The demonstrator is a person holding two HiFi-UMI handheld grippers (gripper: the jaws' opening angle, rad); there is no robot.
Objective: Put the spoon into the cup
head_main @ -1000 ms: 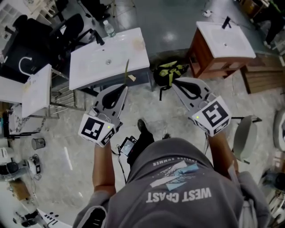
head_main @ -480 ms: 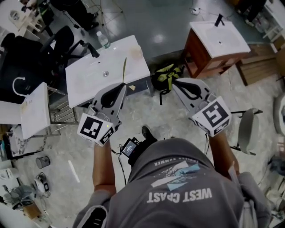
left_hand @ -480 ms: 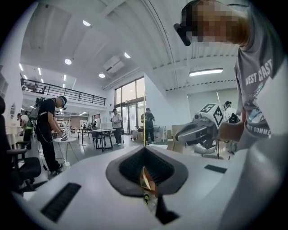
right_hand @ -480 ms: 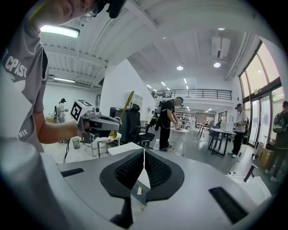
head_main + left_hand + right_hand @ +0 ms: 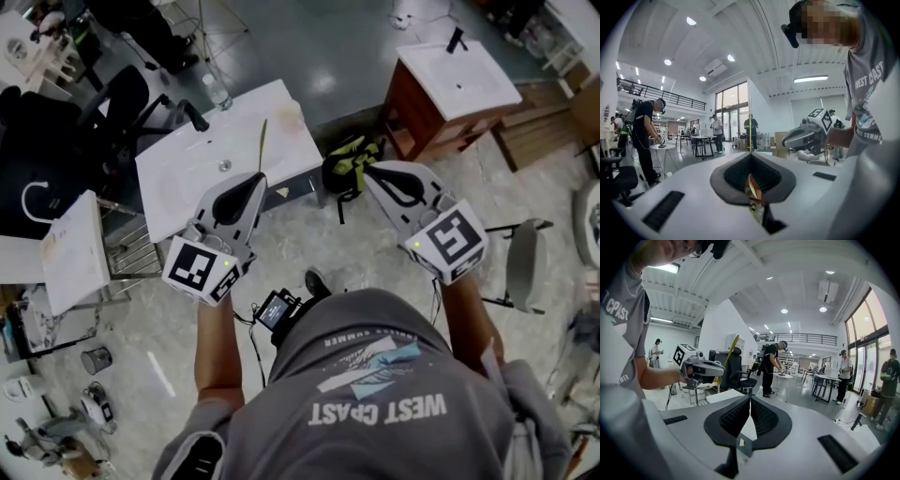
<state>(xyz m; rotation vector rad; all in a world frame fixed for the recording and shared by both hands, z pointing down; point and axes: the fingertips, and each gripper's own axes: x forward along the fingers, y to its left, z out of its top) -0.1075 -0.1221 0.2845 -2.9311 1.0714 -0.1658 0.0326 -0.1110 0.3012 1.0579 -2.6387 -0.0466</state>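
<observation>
Step in hand: transport. The spoon is gripped and held in the air; it is not yet in the cup.
Left gripper (image 5: 260,179): fingers (image 5: 736,174) closed on the spoon, clamping one end of it. Which end is clamped cannot be told.
Spoon (image 5: 262,142): slender and yellowish. It stands straight out beyond the fingertips, in line with the gripper, and points over the near edge of the worktop.
Right gripper (image 5: 367,170): fingers (image 5: 761,416) pressed together at the tips, with nothing between them. It hangs idle to the right of the worktop, well apart from the spoon.
Worktop (image 5: 187,192): white washbasin top with a black tap (image 5: 192,114) near its far edge.
Cup (image 5: 289,111): a faint, pale round thing near the far right corner of the worktop is probably the cup. It is too small to confirm.
Next move (judgement): carry the left gripper forward and to the right, towards that corner. Tip the free end of the spoon downward, centre it over the cup mouth, lower it, then release.
Caution (judgement): a light cup may tip if the long spoon strikes its rim. The right gripper is free to steady it.
</observation>
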